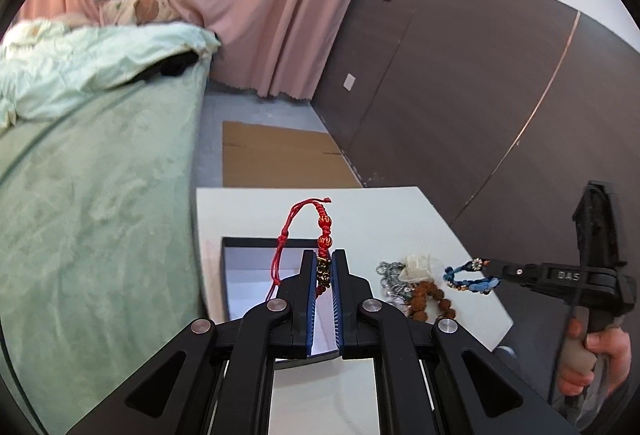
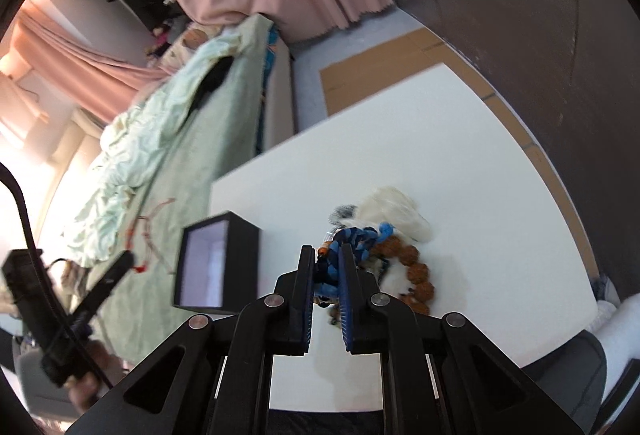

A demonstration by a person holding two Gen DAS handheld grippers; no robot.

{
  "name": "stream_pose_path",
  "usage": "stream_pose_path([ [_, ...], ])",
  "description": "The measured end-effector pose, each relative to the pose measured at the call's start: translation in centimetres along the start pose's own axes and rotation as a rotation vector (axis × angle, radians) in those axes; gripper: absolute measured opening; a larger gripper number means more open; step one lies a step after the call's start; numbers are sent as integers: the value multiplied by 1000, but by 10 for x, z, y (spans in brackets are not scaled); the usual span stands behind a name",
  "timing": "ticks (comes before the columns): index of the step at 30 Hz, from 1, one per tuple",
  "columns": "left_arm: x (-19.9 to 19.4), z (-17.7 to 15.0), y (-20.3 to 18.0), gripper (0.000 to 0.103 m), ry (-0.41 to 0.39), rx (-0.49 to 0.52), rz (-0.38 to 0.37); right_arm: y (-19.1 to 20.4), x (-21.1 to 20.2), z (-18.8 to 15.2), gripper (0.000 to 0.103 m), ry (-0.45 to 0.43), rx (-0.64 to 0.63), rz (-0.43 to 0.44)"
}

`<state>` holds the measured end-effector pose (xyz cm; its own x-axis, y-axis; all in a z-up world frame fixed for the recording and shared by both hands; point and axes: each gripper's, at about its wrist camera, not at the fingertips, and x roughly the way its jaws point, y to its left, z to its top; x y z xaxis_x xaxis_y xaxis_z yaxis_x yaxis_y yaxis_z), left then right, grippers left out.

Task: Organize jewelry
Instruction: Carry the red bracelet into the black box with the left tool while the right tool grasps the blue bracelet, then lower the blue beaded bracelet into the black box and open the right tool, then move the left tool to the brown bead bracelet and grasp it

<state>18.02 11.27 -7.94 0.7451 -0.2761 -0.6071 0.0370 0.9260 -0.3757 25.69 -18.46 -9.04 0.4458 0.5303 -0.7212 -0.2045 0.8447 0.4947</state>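
Left wrist view: the left claw (image 1: 324,267) is clamped on the beaded middle of a red bracelet (image 1: 323,231), whose cord loop stands up above the fingertips. It hangs over the open black box (image 1: 256,243) on the white table (image 1: 372,211). To the right, the right claw (image 1: 490,269) pinches a blue bracelet (image 1: 466,277) just above a small pile: a brown bead bracelet (image 1: 428,299), a silver chain (image 1: 388,271) and a cream fabric piece (image 1: 418,263).

Right wrist view: the right claw (image 2: 326,267) is closed on the blue bracelet (image 2: 360,237), held over the brown bead bracelet (image 2: 416,271) and the cream fabric piece (image 2: 396,209). The box (image 2: 240,255) sits just left of the pile, and the left claw (image 2: 126,259) shows blurred at the far left.

To do this step well, lower the red bracelet well inside the box walls before releasing, so the cord does not snag the rim. Lift the blue one straight up, watching that it drags nothing from the pile.
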Motion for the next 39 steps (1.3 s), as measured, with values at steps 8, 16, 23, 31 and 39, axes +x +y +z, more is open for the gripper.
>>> stream_pose_path([
  [8, -1, -1, 10, 80, -2, -56, 7, 42, 3, 7, 13, -7, -59, 106],
  [16, -26, -5, 33, 81, -30, -92, 61, 89, 37, 5, 13, 50, -113, 199],
  [23, -41, -9, 58, 81, -28, -141, 125, 120, 68, -1, 15, 95, -132, 270],
  [31, -50, -10, 59, 83, -35, -141, 161, 106, 63, -9, 81, 76, -108, 238],
  [39, -39, -10, 23, 83, -21, -81, 106, 54, 26, -16, 81, 42, -62, 162],
])
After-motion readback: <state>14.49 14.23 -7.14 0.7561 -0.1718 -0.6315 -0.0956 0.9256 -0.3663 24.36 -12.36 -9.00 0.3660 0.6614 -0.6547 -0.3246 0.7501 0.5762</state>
